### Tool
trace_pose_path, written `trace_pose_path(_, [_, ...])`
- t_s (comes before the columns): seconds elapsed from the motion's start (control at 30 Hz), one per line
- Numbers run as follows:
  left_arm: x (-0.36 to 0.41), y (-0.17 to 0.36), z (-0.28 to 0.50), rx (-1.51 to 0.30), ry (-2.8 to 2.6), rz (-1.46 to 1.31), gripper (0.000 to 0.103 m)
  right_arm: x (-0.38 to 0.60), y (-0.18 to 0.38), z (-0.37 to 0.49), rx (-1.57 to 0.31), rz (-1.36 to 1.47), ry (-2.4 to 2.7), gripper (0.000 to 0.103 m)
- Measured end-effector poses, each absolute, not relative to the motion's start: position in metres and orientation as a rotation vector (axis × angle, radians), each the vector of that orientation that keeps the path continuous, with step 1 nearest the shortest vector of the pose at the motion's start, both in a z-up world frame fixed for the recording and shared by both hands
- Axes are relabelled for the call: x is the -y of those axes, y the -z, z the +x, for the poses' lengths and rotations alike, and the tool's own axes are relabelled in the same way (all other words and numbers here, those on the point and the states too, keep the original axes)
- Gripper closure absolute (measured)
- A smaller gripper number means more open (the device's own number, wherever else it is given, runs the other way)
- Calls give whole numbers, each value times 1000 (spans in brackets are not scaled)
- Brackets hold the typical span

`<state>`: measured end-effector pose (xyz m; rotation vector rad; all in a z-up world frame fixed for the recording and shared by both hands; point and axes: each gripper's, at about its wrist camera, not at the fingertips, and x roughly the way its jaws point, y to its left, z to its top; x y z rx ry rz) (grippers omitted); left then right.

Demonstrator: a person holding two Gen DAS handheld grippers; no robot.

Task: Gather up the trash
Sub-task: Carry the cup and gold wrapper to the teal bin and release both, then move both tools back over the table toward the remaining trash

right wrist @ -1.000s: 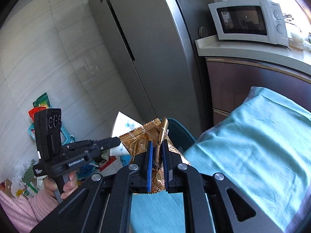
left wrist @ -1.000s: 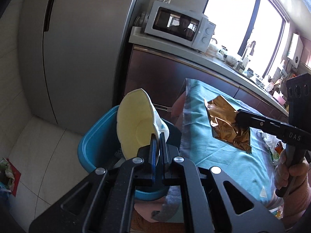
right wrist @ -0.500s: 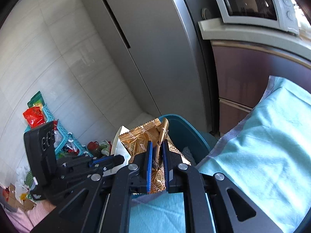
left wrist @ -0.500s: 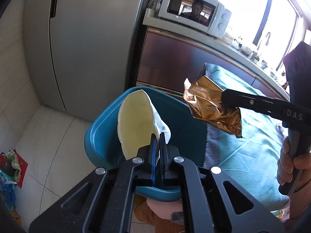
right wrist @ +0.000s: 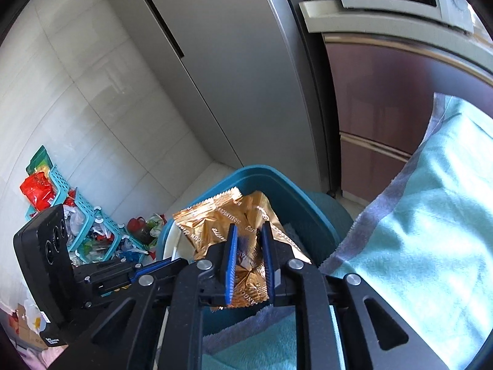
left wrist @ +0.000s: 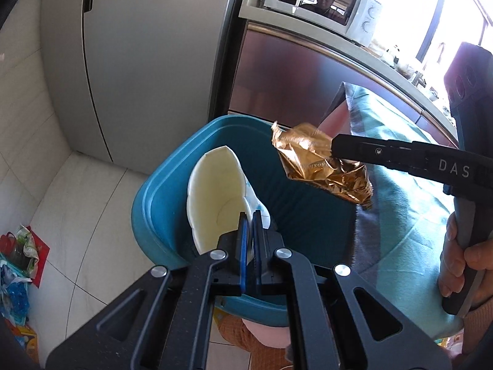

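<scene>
My left gripper (left wrist: 251, 219) is shut on the edge of a cream paper plate (left wrist: 215, 197), which stands upright inside the mouth of a blue bin (left wrist: 160, 197). A crumpled gold wrapper (left wrist: 320, 166) hangs at the tip of my right gripper (left wrist: 334, 151), over the bin's right side. In the right wrist view the right gripper (right wrist: 249, 231) has its jaws opening, with the gold wrapper (right wrist: 215, 222) loose between the blue pads above the bin (right wrist: 295, 191). The left gripper (right wrist: 166, 265) reaches in from the lower left.
A grey fridge (left wrist: 148, 61) stands behind the bin, next to a counter with a microwave (left wrist: 320, 3). A teal towel (right wrist: 416, 231) covers the surface on the right. Colourful litter and a turquoise basket (right wrist: 80, 212) lie on the floor at the left. A hand (left wrist: 462, 265) holds the right gripper's handle.
Both grippers moved down and over the blue bin. The gold wrapper came from above the towel to above the bin. The right jaws have parted; the left stays shut on the plate.
</scene>
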<state>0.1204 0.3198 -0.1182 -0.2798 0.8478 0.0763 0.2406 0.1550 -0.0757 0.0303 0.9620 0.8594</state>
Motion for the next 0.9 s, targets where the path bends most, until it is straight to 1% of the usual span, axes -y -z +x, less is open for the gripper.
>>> trace_pose_path(0.27, [-323,127,125,-855,-95,-315,97,-151,79,241,-971,36,-854,87])
trace_pose_path(0.4, [-324,125,121,-841,-93,-314,94,-146,79,236,-966,42,-858,87])
trace_pose_path(0.57, [-317,114,114,-796,-68,-313,85,-135,78,232,-957,44,-862,86])
trace_pose_path(0.6, [-316,111,112,-786,-61,-314,81,-133,77,230,-954,43,-864,86])
trace_pose_path(0.77, [-300,92,102,-723,-9,-294,70,-114,68,217,-923,45,-870,82])
trace_pose_path(0.9, [-282,76,94,-675,62,-280,61,-88,54,198,-868,41,-868,80])
